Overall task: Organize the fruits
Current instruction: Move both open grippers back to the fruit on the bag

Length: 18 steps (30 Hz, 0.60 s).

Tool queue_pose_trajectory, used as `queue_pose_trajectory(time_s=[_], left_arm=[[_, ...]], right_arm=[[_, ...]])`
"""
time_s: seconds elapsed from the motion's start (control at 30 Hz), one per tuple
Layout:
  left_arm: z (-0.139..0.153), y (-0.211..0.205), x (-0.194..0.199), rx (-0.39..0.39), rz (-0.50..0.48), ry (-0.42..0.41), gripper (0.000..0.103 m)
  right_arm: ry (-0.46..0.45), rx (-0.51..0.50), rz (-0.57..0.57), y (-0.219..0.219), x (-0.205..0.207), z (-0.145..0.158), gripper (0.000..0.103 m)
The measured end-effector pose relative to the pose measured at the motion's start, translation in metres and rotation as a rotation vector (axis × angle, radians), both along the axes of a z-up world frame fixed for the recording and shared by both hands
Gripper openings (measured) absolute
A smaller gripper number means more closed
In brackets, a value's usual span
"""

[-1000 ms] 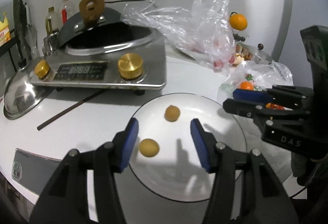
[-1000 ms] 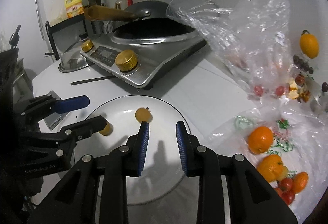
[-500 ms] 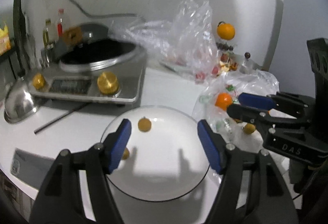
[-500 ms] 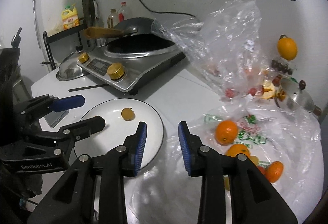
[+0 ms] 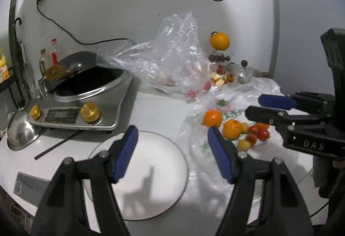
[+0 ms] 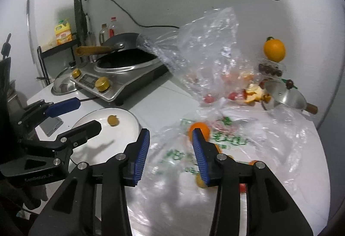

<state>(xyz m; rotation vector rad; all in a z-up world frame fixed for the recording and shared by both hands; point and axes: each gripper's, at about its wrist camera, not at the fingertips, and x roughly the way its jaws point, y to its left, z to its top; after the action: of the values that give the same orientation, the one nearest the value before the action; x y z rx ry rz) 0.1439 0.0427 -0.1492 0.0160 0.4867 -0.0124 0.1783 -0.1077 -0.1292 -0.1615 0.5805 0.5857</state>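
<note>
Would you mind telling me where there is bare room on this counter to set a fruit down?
The white plate holds one small fruit in the right view, otherwise bare. The counter strip between cooker and printed bag is free. The bag area is crowded with fruit.

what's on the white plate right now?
One small yellow-brown fruit lies on the round white plate in the right wrist view. The left gripper covers part of the plate, so anything beneath it can't be seen.

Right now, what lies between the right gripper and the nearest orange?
Only the clear plastic bag lies there, in the right wrist view. The orange sits inside it, just past the right gripper, whose jaws are opening with nothing between them.
</note>
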Motion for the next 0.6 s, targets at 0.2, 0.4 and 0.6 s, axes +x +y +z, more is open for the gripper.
queue_pose_trajectory(time_s=[0.2,0.4,0.6], left_arm=[[0.001,-0.023,0.009,-0.062,-0.066,0.026,0.068],[-0.004,-0.051,0.017,-0.049,-0.084,0.039,0.068],[-0.008,-0.075,0.029,-0.03,-0.108,0.054,0.068]], right_arm=[[-0.011,0.016,-0.035,-0.034,0.008,-0.002,0.044],[-0.008,0.025,-0.071,-0.065,0.017,-0.004,0.044],[0.007,0.034,-0.098,-0.089,0.027,-0.012,0.044]])
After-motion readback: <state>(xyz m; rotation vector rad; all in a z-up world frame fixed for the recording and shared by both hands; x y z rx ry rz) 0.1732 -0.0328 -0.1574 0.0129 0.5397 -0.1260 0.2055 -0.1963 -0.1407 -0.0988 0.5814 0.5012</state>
